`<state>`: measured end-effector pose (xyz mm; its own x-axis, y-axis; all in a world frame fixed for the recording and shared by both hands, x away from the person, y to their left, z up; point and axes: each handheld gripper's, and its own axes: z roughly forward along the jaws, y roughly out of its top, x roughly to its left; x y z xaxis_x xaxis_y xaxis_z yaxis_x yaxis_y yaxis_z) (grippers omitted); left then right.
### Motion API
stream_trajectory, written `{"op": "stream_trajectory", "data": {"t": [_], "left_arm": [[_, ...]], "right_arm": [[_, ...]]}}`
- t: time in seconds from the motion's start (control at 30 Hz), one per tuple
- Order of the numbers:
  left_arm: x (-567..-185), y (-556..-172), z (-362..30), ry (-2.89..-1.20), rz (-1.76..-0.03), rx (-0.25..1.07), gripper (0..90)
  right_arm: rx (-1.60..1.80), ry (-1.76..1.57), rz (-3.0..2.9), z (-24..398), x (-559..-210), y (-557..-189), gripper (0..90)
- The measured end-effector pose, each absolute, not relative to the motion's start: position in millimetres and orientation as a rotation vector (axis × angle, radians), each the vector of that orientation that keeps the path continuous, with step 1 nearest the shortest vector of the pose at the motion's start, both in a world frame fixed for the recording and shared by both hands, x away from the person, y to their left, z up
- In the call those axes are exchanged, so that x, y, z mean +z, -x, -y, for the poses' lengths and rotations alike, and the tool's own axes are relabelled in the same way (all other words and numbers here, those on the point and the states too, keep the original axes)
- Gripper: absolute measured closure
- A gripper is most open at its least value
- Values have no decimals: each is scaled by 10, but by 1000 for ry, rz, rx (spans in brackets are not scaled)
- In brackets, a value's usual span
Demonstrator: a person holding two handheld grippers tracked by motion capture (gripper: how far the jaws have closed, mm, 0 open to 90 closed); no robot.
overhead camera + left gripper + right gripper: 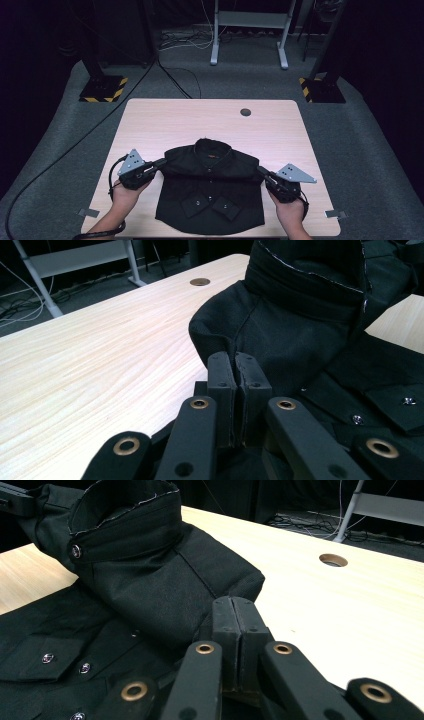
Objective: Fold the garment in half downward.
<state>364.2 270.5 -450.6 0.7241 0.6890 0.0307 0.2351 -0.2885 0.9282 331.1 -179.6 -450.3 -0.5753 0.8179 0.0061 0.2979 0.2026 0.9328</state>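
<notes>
2 grippers work the folded black shirt (210, 187), which lies at the near middle of the wooden table (165, 120), collar away from you and cuffs folded across its front. Your left gripper (161, 163) sits at the shirt's left shoulder and your right gripper (261, 171) at its right shoulder. In the left gripper view the 2 jaws stand pressed together with the shoulder fabric (280, 340) bunched right at their tips; a thin fold may be caught between the pads, but black cloth against black jaws makes it too hard to tell. The right gripper view reads the same: jaws pressed together, tips against the right shoulder fold (180, 595), with any pinch hidden.

You appear to be at the stage of taking both shoulders, either to lift the shirt or to square the fold. The next move calls for both hands to act together and evenly, so the collar (125, 515) stays centred and the sleeves do not slip out. If the jaws hold nothing, you need to spread them and take a fresh bite of cloth first.

Your forearms are cut off at the bottom of the high view, and the shirt's underside is hidden. 1 round hole (245, 112) sits near the far edge.
</notes>
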Motion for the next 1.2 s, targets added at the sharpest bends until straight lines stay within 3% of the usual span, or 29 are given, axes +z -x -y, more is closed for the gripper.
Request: {"op": "stream_trajectory", "data": {"t": [1.2], "left_arm": [[-4696, -3479, -2758, -1881, -734, 484, 864]], "right_arm": [[1349, -1054, -2048, 1793, -4661, -3159, 897]]}}
